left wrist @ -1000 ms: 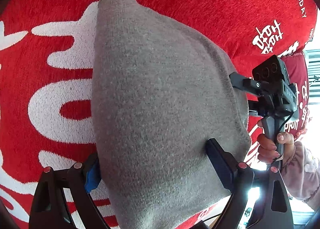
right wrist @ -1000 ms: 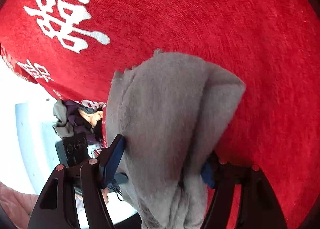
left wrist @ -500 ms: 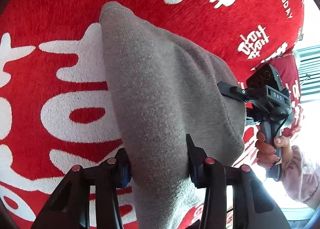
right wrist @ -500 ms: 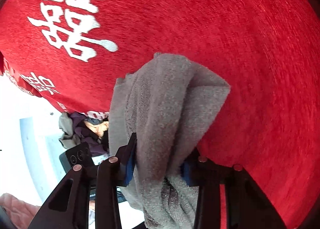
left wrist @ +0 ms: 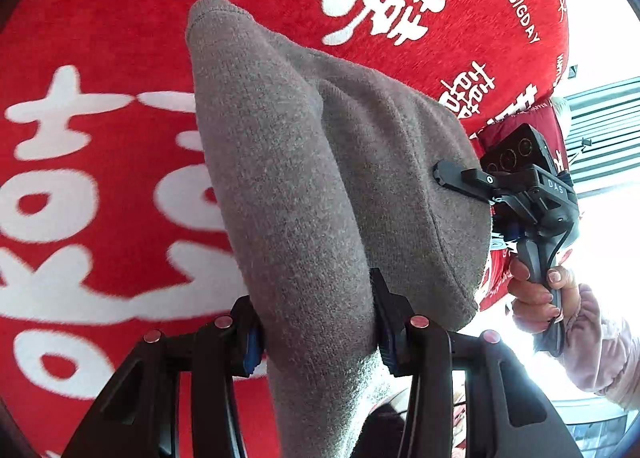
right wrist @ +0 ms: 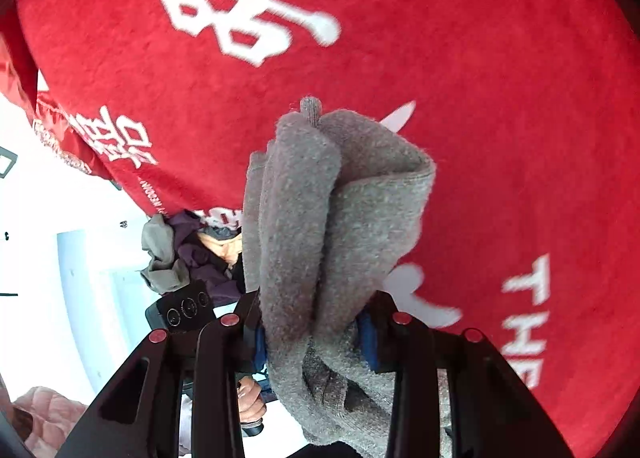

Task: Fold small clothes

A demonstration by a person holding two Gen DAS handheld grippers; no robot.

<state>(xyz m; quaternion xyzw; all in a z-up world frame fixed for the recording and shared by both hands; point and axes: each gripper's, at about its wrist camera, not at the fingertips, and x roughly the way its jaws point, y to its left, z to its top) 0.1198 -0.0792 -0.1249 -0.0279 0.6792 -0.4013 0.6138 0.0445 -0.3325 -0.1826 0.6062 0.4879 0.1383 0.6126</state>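
A small grey knitted garment (left wrist: pixel 304 178) hangs lifted above the red cloth with white characters (left wrist: pixel 100 146). My left gripper (left wrist: pixel 318 330) is shut on one bunched end of it, blue pads pressing both sides. The other gripper shows at the right of the left wrist view (left wrist: pixel 444 172), its finger against the garment's far edge, held by a hand (left wrist: pixel 536 294). In the right wrist view the grey garment (right wrist: pixel 320 218) is gathered in folds, and my right gripper (right wrist: pixel 314 332) is shut on it. The fabric sags below both grips.
The red cloth (right wrist: pixel 500 98) covers the whole work surface, its edge falling off at the left of the right wrist view. A pile of other clothes (right wrist: pixel 180 254) lies beyond that edge. A pink sleeve (left wrist: pixel 600 350) shows at the right.
Both grippers went from open around the grey garment to shut on it. Both then rose, lifting the garment off the red cloth, which now looks farther away.
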